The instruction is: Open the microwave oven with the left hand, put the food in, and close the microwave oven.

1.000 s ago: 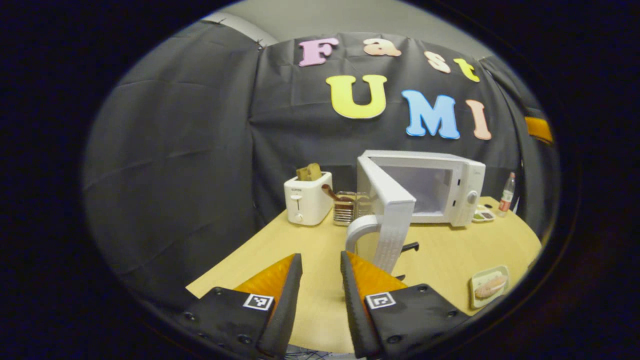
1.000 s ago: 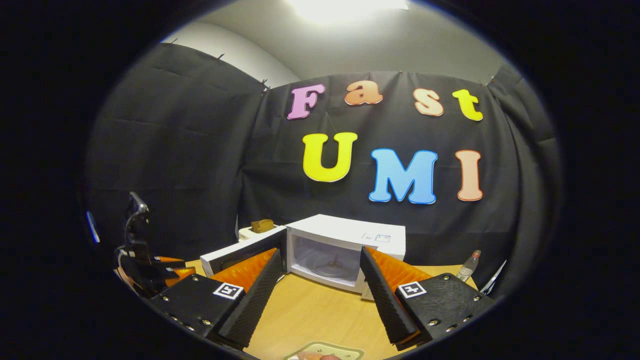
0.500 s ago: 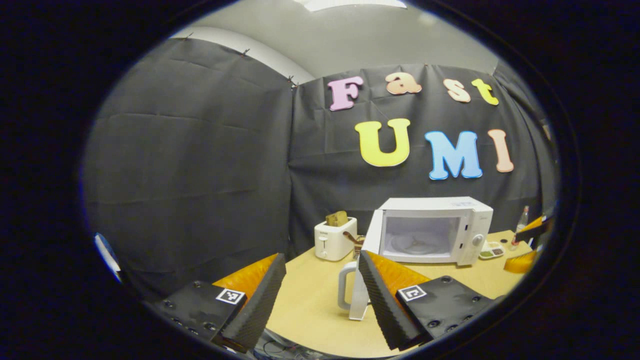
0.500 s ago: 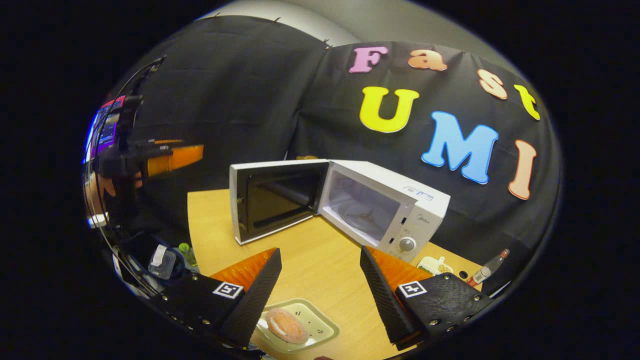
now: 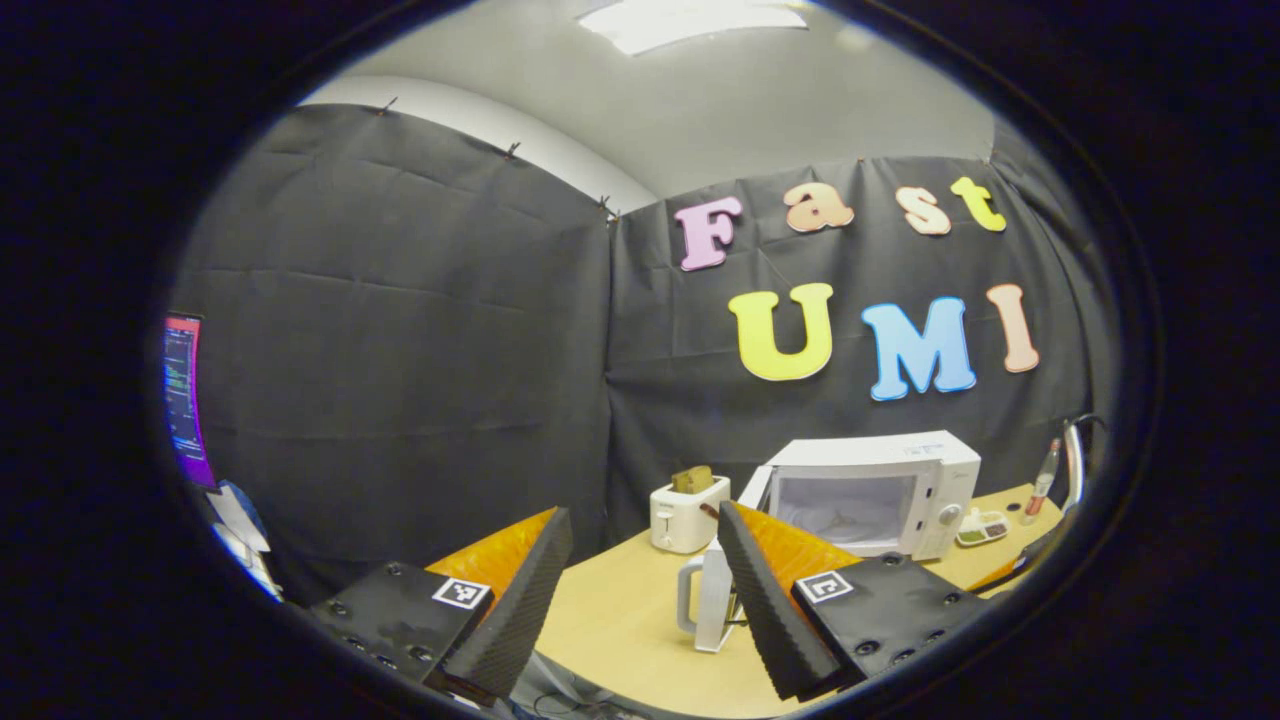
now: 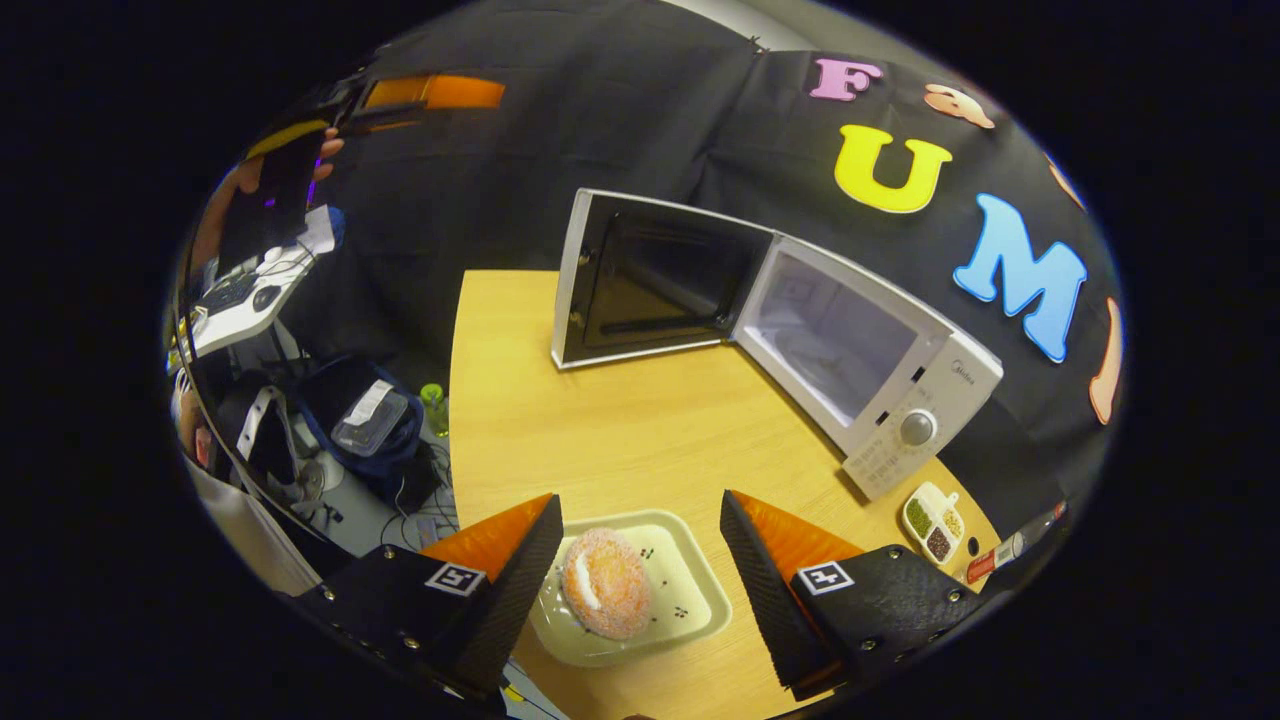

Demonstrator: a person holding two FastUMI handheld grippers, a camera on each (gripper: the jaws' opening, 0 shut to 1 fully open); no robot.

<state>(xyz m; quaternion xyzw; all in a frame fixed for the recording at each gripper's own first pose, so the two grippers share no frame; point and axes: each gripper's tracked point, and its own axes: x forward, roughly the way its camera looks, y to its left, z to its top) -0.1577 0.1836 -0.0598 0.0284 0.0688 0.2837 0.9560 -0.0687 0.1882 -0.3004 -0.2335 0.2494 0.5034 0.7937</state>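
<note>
The white microwave [image 6: 880,370] stands on the wooden table [image 6: 600,430] with its door [image 6: 650,280] swung wide to the left, and the cavity is bare. In the left gripper view the microwave [image 5: 870,490] is far ahead and the door [image 5: 712,600] shows edge-on with its handle. My left gripper [image 5: 642,515] is open, holds nothing and is well back from the door. My right gripper [image 6: 640,505] is open above a pale tray [image 6: 695,610] that carries a round pink bun [image 6: 605,585]. The bun lies near the left finger. The left gripper [image 6: 420,92] shows far off, held by a hand.
A white toaster [image 5: 685,515] with bread stands left of the microwave. A small sectioned dish [image 6: 935,520] and a bottle [image 6: 1010,548] lie right of it. Bags, cables and a desk [image 6: 250,300] sit beyond the table's left edge.
My left gripper has drawn back from the open door and tilted up. My right gripper has tipped down and come over the tray, so the bun now lies between its fingers.
</note>
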